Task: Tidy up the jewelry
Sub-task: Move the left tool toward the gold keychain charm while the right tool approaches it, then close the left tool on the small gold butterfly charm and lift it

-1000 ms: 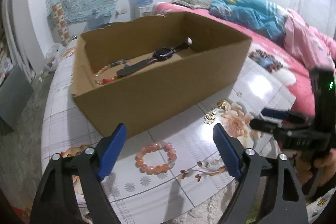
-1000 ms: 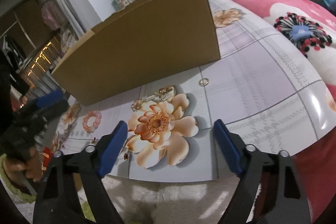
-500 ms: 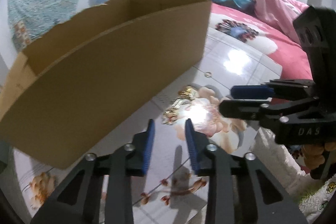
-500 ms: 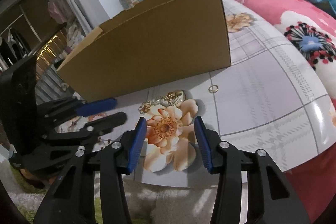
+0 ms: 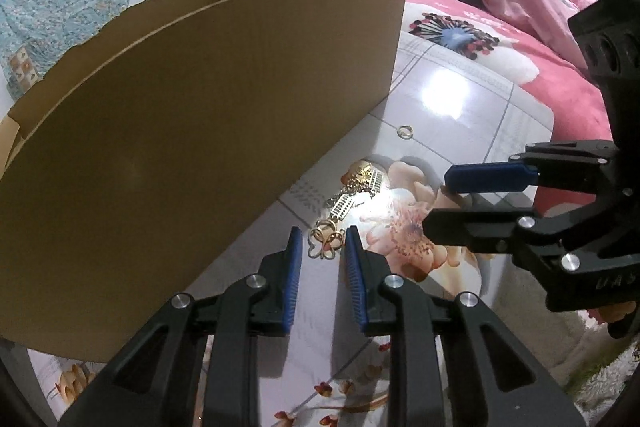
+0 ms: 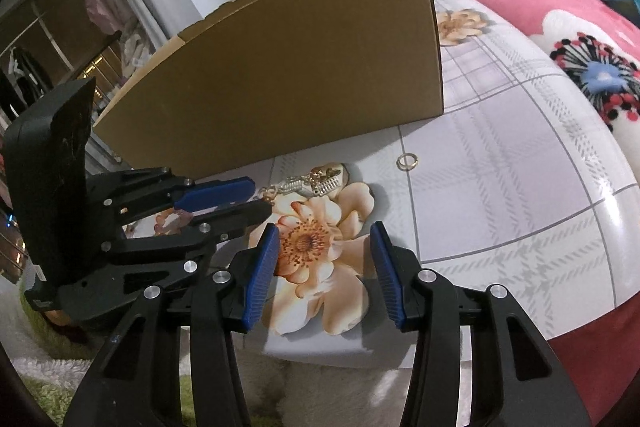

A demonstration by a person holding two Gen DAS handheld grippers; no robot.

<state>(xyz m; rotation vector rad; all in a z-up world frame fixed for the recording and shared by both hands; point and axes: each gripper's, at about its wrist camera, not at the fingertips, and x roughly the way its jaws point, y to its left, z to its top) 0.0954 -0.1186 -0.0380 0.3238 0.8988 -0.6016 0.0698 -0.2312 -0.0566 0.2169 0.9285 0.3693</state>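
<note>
While both tongs stand narrowed and empty, the left tongs (image 5: 320, 257) frame a limp, light gold chain bracelet (image 5: 344, 205); best pinched at its butterfly charm.

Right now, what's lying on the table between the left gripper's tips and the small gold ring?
In the left wrist view, the gold chain jewelry stretches from the left gripper toward the ring; beyond it, bare tablecloth.
</note>
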